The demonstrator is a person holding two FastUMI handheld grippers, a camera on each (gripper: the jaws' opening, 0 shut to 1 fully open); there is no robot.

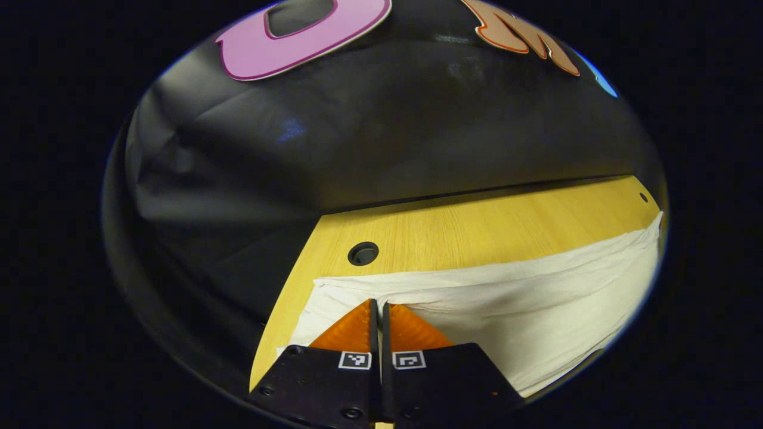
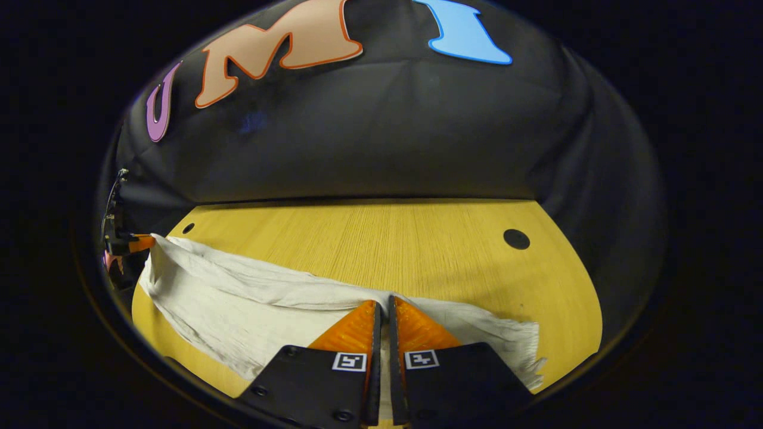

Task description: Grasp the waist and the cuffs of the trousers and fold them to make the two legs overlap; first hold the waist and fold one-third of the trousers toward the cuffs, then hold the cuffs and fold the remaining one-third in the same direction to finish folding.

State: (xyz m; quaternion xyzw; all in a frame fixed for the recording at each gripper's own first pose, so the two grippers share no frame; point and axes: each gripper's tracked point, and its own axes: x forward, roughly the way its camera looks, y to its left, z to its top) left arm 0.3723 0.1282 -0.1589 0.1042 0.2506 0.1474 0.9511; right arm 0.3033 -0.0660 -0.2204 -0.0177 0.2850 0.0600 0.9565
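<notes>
Trousers [image 2: 250, 310] pinched between both claws

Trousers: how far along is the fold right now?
The trousers lie as one long band on the table, so the legs look already overlapped. Left gripper and right gripper are each shut on the far edge. Both one-third folds are left.
</notes>
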